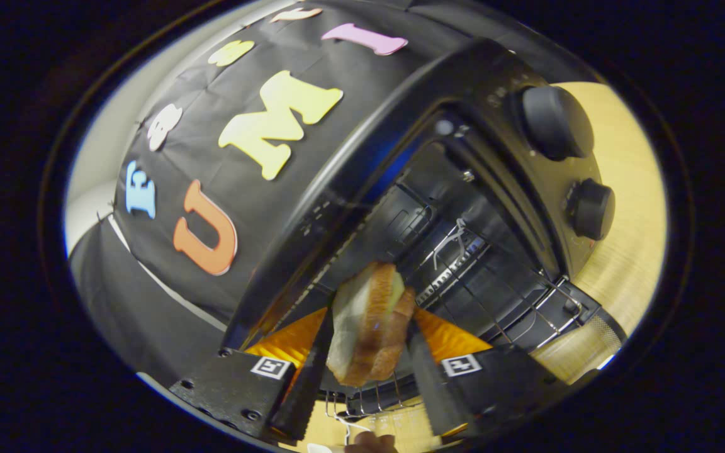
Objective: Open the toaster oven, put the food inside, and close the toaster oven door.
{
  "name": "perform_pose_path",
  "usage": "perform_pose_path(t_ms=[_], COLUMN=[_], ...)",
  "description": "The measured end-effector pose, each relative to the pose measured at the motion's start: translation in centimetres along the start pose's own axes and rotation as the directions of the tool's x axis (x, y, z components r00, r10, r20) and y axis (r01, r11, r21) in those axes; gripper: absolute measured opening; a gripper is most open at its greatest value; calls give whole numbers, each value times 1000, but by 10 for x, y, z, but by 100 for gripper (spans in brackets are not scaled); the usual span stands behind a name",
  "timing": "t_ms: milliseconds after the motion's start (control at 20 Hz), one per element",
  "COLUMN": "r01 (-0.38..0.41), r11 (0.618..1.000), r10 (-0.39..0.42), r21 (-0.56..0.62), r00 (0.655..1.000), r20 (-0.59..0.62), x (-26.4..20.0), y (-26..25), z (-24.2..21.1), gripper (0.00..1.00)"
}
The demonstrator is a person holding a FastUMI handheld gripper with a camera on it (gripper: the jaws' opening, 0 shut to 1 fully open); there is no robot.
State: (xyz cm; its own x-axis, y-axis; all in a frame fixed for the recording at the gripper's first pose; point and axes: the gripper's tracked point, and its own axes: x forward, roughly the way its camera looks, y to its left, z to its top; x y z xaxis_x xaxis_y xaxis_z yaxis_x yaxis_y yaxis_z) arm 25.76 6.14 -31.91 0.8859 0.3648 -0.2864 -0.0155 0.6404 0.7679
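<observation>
Wooden desk [627, 251] carried the open toaster oven [463, 207]; the claw [369, 352], clamped on the sandwich [369, 321], pointed straight into its cavity just ahead.

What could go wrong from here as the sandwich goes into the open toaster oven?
The gripper pinches the sandwich by its faces, so squeezing could crush it or the filling could slip. The view is tilted; the sandwich might catch the wire rack or the toaster oven frame on entry.

Bread slice [370, 324] sits between the gripper [367, 371] fingers, both pressing it, just before the open toaster oven [463, 189] cavity. Wire rack [463, 277] lies inside, beyond the bread. Two knobs [554, 123] sit on the oven's panel beside the cavity; oven stands on the table [627, 251].
</observation>
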Motion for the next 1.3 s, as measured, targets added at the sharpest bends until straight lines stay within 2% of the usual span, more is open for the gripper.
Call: perform_pose_path(t_ms=[100, 250, 350, 450, 500, 600, 700, 850, 950, 1100, 1200, 1300], r01=[61, 183, 205, 219, 212, 204, 249, 218, 221, 211, 216, 229], r11=[993, 940, 885, 815, 793, 764, 735, 732, 688, 609, 590, 592], r10=[-63, -169, -170, -188, -180, -167, -209, -224, -257, -259, -252, -264], r21=[-98, -289, -419, -536, -571, -612, -631, -645, -692, -765, -778, -773], r00=[998, 983, 978, 976, 977, 979, 968, 972, 965, 964, 965, 961], r20=[-21, 74, 118, 112, 113, 118, 139, 74, 54, 60, 77, 82], x=[-8, -25, -27, -38, -45, -59, -77, -110, -129, -155, -171, -180], y=[-3, -11, -8, -8, -6, 0, -7, -6, -15, -25, -32, -41], z=[1, 23, 36, 38, 37, 38, 40, 15, -4, -43, -62, -82], gripper=[87, 99, 100, 100, 100, 100, 100, 100, 100, 100, 100, 100])
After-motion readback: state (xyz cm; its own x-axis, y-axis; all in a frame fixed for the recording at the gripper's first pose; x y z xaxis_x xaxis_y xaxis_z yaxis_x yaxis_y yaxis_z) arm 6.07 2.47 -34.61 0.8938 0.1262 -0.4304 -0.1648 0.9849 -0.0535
